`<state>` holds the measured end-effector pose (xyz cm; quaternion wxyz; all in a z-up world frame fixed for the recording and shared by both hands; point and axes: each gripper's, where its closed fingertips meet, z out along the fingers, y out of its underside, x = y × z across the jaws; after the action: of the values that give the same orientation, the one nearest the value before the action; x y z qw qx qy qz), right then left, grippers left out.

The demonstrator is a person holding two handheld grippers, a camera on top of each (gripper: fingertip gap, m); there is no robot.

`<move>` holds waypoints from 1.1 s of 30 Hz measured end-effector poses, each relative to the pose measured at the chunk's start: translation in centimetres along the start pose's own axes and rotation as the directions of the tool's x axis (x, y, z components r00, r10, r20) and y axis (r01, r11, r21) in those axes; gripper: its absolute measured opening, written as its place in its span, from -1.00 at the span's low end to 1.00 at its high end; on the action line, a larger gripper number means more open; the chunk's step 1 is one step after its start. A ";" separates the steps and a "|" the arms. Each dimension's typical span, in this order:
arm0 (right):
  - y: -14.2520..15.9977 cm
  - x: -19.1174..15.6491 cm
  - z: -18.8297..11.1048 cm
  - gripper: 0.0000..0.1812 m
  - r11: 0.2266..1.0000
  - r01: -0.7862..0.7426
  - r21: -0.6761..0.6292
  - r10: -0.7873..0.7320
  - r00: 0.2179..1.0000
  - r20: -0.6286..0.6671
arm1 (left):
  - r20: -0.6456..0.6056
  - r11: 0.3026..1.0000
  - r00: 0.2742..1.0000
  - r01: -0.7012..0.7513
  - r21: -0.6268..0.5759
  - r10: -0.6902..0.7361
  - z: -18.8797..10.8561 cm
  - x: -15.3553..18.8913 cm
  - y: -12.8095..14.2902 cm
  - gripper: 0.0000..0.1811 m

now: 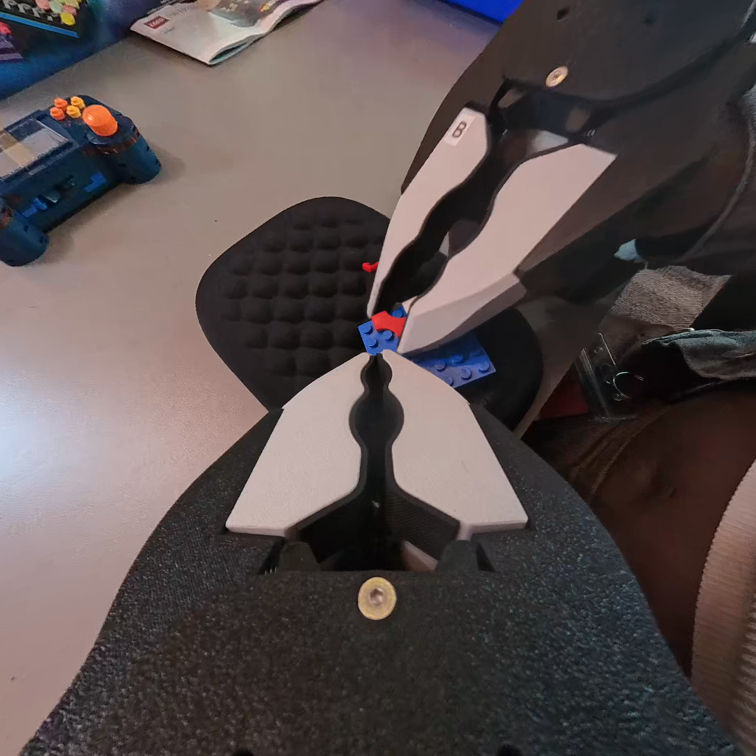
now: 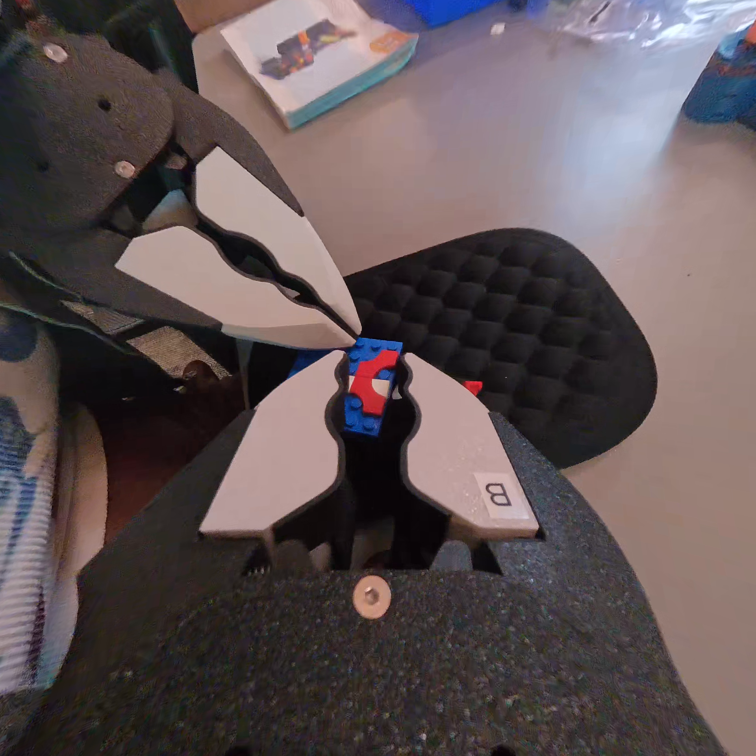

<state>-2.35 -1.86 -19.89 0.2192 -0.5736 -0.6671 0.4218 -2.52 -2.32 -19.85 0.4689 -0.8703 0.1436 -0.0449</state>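
Observation:
A blue studded brick assembly point(image 2: 370, 421) carries red curved pieces point(image 2: 370, 382) on top. My right gripper point(image 2: 373, 356) is shut on it from both sides and holds it above a black dimpled pad point(image 2: 511, 327). In the left wrist view the right gripper point(image 1: 388, 327) reaches in from the upper right with the red piece point(image 1: 386, 321) between its tips, and the blue plate point(image 1: 458, 364) sticks out behind its finger. My left gripper point(image 1: 376, 356) is shut, with its tips against the blue plate's near corner. It also shows in the right wrist view point(image 2: 355, 333), coming from the upper left.
A small red piece point(image 2: 473, 386) lies on the pad point(image 1: 294, 286). A dark blue brick controller model point(image 1: 61, 172) with orange buttons stands at the left on the grey table point(image 1: 122, 368). An instruction booklet point(image 2: 319, 61) and clear plastic bag point(image 2: 654, 24) lie farther back. A person's lap point(image 1: 638, 511) is close by. Only a small space, under 4 cm, lies between the two pairs of fingers.

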 end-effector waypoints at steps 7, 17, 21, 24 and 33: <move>0.0 0.1 0.2 -0.76 0.992 0.128 -0.009 -0.128 0.985 -0.115 | 0.012 1.000 1.000 -0.015 0.019 0.015 0.0 0.0 0.2 -1.00; -0.9 0.3 0.3 -0.93 0.957 0.285 0.052 -0.272 0.947 -0.169 | 0.018 1.000 1.000 -0.004 0.025 0.003 0.1 0.0 0.1 -1.00; -1.7 1.2 -1.3 -1.00 0.964 0.240 0.118 -0.219 0.962 -0.163 | 0.018 0.999 1.000 0.006 0.032 -0.007 0.1 -0.1 0.0 -1.00; -3.0 3.0 -2.0 -1.00 0.974 0.121 0.192 -0.098 0.987 -0.125 | 0.045 0.999 0.999 -0.010 0.037 0.008 0.1 -0.1 -0.1 -1.00; -2.3 2.1 -2.8 -0.75 0.993 -0.033 0.117 0.027 0.998 0.054 | 0.134 0.996 0.988 -0.083 0.041 0.077 -0.3 -0.5 -0.7 -0.89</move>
<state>-2.01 1.06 -16.84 0.2288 -0.5584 -0.6378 0.4786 -2.93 -2.07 -19.03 0.4990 -0.8538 0.1459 0.0284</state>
